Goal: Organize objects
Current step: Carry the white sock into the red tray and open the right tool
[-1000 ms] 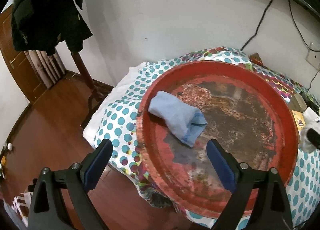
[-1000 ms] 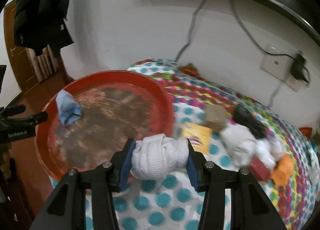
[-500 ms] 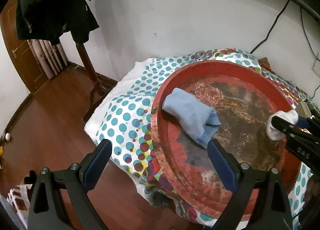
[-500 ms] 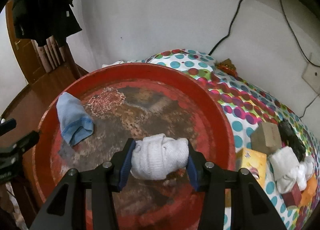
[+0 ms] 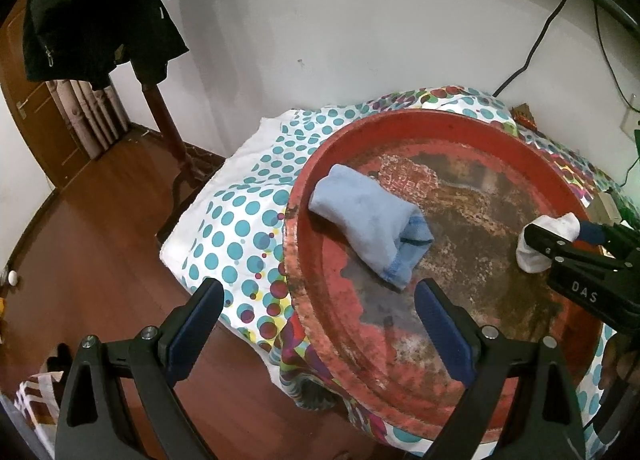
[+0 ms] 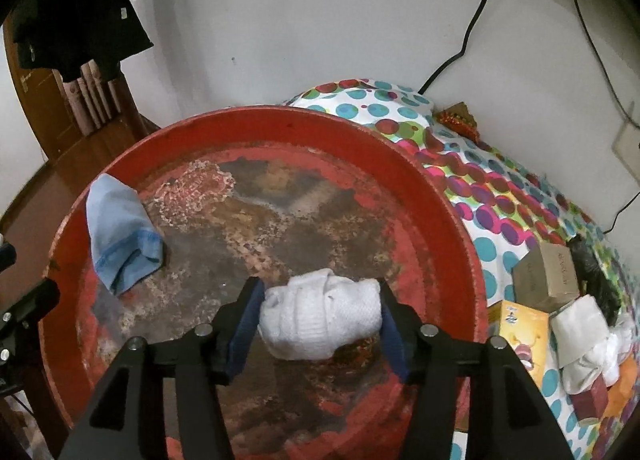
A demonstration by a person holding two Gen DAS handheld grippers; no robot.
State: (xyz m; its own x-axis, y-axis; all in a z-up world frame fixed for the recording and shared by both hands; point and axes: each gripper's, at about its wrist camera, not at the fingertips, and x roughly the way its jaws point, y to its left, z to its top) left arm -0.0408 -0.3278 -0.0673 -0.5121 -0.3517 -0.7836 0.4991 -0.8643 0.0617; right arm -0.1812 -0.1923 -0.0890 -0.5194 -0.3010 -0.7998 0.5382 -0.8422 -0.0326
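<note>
**White sock bundle let go over the red tray**

The step in hand is the drop-off. The right hand-held gripper [image 6: 320, 324] hangs over the near part of the round red tray [image 6: 280, 120], and its jaws have just been opening. The rolled white sock bundle [image 6: 320, 316] sits between the blue pads. The left pad stands just off the bundle, and the right one seems at most to brush it, so the hold looks released, though I cannot tell whether the bundle already rests on the worn tray floor or hangs just above it.

A folded light-blue sock [image 5: 368, 228] lies in the left part of the tray, well apart from the white bundle. The left hand-held gripper [image 5: 316, 324] has its jaws wide with nothing between them, poised over the near left rim of the tray.

The next move calls for lifting the right hand-held gripper straight up, clear of the bundle, without dragging it. Then comes a turn to the right, where more things wait on the dotted cloth [image 6: 492, 248] that covers the surface: a brown cardboard box [image 6: 546, 278], a yellow box [image 6: 516, 324], a white cloth heap [image 6: 584, 340] and a small red block [image 6: 588, 400].

As for writing, the letters "DAS" show in white on the right hand-held gripper's body in the left wrist view. The brown box carries print too small to read.
</note>
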